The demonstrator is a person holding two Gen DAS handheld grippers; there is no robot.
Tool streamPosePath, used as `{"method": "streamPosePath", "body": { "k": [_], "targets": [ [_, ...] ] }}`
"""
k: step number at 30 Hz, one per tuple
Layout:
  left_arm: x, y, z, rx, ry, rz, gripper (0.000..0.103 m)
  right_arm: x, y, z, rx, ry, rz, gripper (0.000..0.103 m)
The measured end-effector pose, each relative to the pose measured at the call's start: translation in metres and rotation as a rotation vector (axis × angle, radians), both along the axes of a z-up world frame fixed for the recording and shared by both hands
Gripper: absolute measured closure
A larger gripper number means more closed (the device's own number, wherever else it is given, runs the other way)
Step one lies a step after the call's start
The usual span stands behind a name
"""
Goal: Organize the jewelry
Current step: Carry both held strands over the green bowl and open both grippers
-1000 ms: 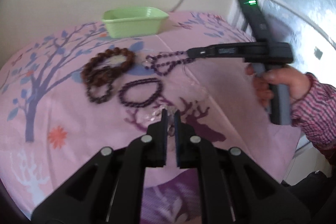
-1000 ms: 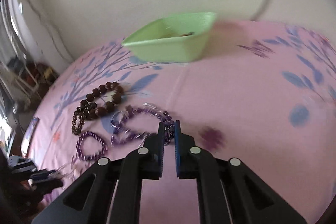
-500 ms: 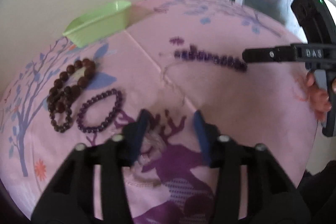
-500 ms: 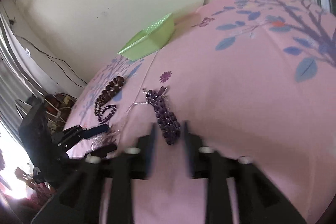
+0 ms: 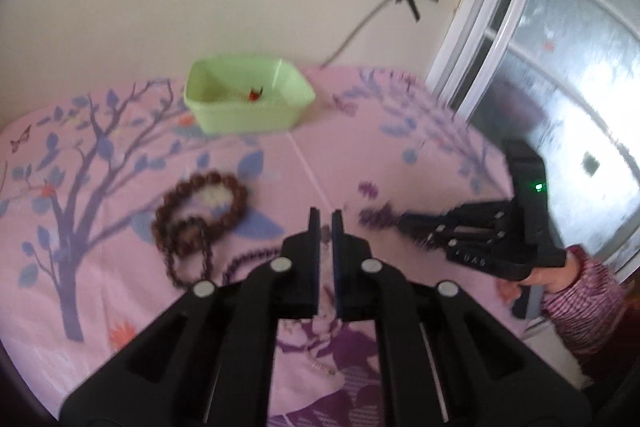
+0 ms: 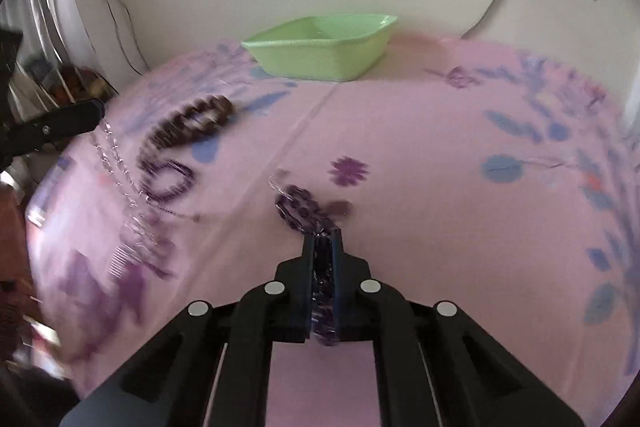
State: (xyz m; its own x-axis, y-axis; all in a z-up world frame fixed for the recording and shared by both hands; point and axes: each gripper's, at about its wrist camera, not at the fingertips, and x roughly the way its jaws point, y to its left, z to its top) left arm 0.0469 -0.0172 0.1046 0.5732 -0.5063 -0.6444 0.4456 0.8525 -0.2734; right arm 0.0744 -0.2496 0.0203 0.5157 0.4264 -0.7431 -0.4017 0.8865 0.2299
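Observation:
My right gripper (image 6: 323, 237) is shut on a purple bead bracelet (image 6: 302, 207) that trails ahead of the jaws over the pink cloth; it also shows in the left wrist view (image 5: 376, 217). My left gripper (image 5: 325, 219) has its jaws close together and lifts a thin clear chain (image 6: 116, 163), seen from the right wrist view. A brown bead bracelet (image 5: 200, 211) and a second purple bracelet (image 6: 172, 183) lie on the cloth. A green tray (image 5: 244, 99) stands at the back with a small red item inside.
A pink patterned cloth (image 6: 440, 155) covers the table. A wall with a taped cable stands behind the tray. A window (image 5: 560, 67) is on the right. The right gripper body (image 5: 500, 239) and hand sit at the table's right edge.
The left gripper shut and rose, now holding the clear chain. The right gripper closed on the purple bracelet and swung to face the green tray.

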Motion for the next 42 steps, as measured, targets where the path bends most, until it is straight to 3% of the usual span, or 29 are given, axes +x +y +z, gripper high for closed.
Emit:
{"method": "streamPosePath", "body": {
  "k": [4, 6, 12, 17, 23, 29, 38, 42],
  "targets": [
    [0.022, 0.003, 0.037, -0.045, -0.037, -0.011, 0.098, 0.019, -0.016, 0.035, 0.256, 0.028, -0.010, 0.103],
    [0.035, 0.001, 0.058, -0.051, -0.069, -0.016, 0.098, 0.027, -0.018, 0.059, 0.329, 0.010, -0.002, 0.103],
    [0.082, -0.006, 0.113, -0.057, -0.159, 0.002, 0.098, 0.071, -0.001, 0.135, 0.351, -0.111, 0.021, 0.103],
    [0.136, -0.008, 0.141, -0.056, -0.193, 0.055, 0.098, 0.114, 0.009, 0.168, 0.342, -0.157, 0.012, 0.103],
    [0.211, -0.003, 0.155, -0.084, -0.186, 0.129, 0.098, 0.176, 0.020, 0.157, 0.322, -0.128, -0.015, 0.103],
    [0.258, 0.001, 0.157, -0.081, -0.215, 0.168, 0.098, 0.217, 0.023, 0.127, 0.319, -0.086, -0.026, 0.103],
    [0.280, 0.007, 0.133, -0.057, -0.233, 0.187, 0.098, 0.236, 0.029, 0.076, 0.293, -0.010, -0.024, 0.103],
    [0.275, 0.001, 0.109, -0.038, -0.182, 0.160, 0.098, 0.233, 0.033, 0.067, 0.290, 0.011, -0.021, 0.103]
  ]
}}
